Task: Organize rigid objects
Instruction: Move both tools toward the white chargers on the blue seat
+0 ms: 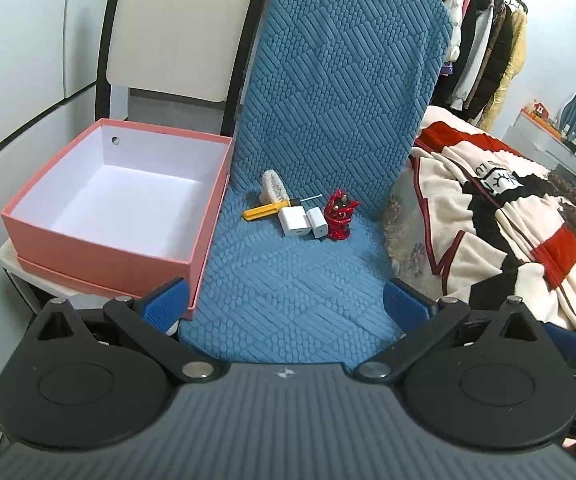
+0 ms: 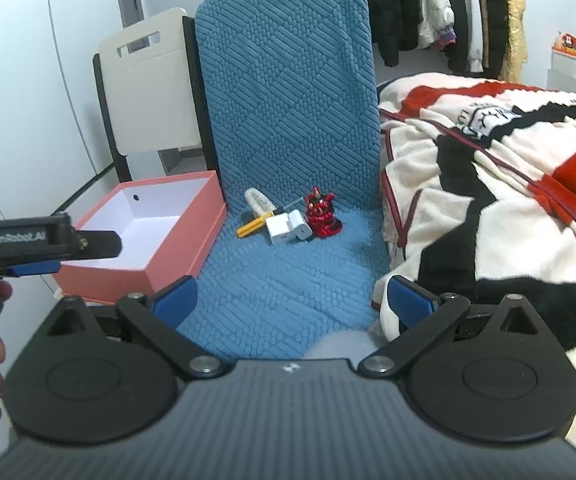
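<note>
Five small objects huddle at the seat's back, twelve o'clock from both tools: a brush, yellow screwdriver, two white chargers and a red figurine. The empty pink box waits at ten o'clock, seemingly their destination. The left gripper and right gripper hold nothing, fingers spread, well short of the pile.
</note>
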{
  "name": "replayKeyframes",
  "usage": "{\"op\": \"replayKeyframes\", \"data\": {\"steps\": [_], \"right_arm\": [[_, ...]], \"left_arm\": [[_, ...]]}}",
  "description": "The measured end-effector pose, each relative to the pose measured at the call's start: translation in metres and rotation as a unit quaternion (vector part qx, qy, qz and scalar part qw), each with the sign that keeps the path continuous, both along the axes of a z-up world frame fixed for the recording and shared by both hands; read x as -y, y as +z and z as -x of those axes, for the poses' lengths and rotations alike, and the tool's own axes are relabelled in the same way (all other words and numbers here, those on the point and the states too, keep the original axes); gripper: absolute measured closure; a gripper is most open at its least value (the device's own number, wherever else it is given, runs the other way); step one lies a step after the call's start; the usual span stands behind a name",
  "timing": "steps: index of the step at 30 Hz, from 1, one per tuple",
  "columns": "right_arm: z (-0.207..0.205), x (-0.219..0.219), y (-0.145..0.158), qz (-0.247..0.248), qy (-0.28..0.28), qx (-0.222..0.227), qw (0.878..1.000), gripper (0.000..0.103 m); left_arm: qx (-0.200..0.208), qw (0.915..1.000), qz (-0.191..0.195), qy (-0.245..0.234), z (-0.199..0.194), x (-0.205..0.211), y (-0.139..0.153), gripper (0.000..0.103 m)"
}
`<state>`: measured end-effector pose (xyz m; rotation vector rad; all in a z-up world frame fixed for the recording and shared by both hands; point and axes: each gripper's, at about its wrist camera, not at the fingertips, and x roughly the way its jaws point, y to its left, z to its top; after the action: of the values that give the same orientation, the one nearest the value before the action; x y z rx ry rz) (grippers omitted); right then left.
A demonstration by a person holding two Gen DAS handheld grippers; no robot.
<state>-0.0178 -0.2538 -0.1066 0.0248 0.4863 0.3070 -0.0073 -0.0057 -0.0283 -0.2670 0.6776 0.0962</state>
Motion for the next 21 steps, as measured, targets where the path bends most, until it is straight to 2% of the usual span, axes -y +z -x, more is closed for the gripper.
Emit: {"op": "replayKeyframes", "data": {"steps": [5,9,15,21], "right_arm": [[-0.013,0.005,-0.003,-0.006,0.008,0.004,1.000,0.000],[-0.018,0.001,-0.005,0.012,0.019,0.012,1.000,0.000],[-0.020,-0.005,-0.015,-0.007,0.021,0.001,1.000,0.000],[-0.025,-0.023,-0.015,-0.010,0.015,0.005,1.000,0.000]], "left_arm": [[-0.010,0.9999,-0.006,0.002,-0.017,0.010,-0.003,0.000],[-0.003,1.0000,-0.007,0.000,-0.025,0.013,-0.004,0.000],[-0.005,0.9999,-0.010,-0.004,-0.029,0.007,-0.009,0.000],[0.005,0.9999,0.008,-0.005,-0.033,-0.016,-0.013,0.000]]}}
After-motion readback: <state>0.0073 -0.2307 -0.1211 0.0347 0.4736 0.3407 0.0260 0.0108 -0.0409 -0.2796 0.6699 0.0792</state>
